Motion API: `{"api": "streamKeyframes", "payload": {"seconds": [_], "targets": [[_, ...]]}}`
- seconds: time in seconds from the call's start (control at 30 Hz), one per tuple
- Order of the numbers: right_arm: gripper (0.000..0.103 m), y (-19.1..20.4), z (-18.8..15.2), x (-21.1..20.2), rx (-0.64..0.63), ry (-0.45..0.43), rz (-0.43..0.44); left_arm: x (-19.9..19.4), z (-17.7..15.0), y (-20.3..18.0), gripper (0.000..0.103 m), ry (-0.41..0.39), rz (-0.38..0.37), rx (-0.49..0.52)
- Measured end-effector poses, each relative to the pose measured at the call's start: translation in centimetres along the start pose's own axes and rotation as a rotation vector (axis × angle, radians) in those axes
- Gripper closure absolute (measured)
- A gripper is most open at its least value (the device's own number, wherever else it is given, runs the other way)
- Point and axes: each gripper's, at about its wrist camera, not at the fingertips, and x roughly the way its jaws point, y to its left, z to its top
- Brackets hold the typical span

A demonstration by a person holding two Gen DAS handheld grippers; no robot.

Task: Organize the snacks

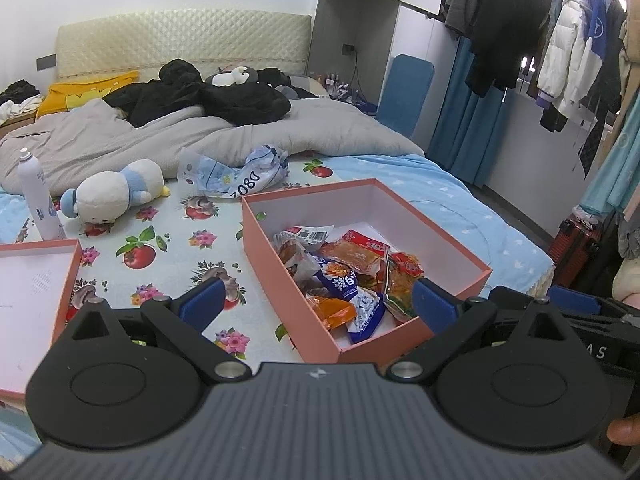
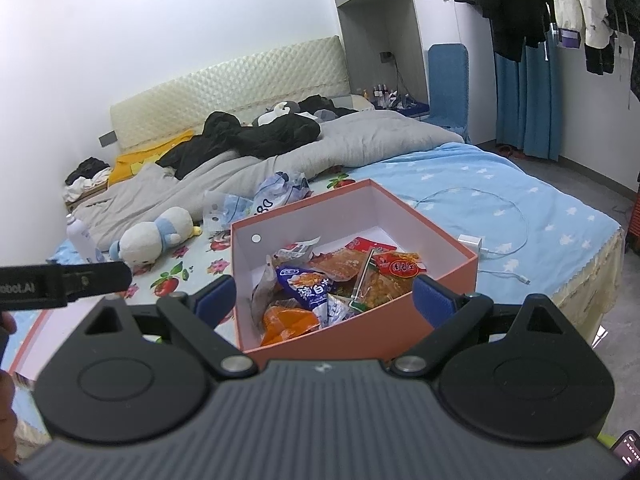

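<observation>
A pink box (image 1: 280,276) stands open on the bed and holds several snack packets (image 1: 348,276), orange, red and blue. It also shows in the right wrist view (image 2: 440,240) with the same snack packets (image 2: 320,288). My left gripper (image 1: 318,304) is open and empty, held above the box's near corner. My right gripper (image 2: 325,300) is open and empty, just above the box's near edge. The box lid (image 1: 36,292) lies to the left on the bed.
A plush toy (image 1: 116,192), a white spray bottle (image 1: 38,200) and a crumpled plastic bag (image 1: 236,172) lie on the floral sheet beyond the box. A white charger and cable (image 2: 480,246) lie right of the box. A grey duvet (image 1: 160,136) covers the far bed.
</observation>
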Motion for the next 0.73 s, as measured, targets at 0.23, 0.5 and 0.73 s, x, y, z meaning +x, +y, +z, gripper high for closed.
{"api": "streamKeyframes", "payload": {"seconds": [0.23, 0.5, 0.73], "targets": [[0.007, -0.03, 0.04, 0.06, 0.002, -0.001, 0.001, -0.09, 0.12, -0.02, 0.002, 0.000, 0.003, -0.006], [0.007, 0.10, -0.10, 0.16, 0.002, 0.003, 0.003, -0.10, 0.15, -0.04, 0.002, -0.001, 0.006, -0.005], [0.007, 0.22, -0.14, 0.34, 0.002, 0.006, 0.007, -0.10, 0.16, -0.07, 0.002, -0.001, 0.006, -0.005]]}}
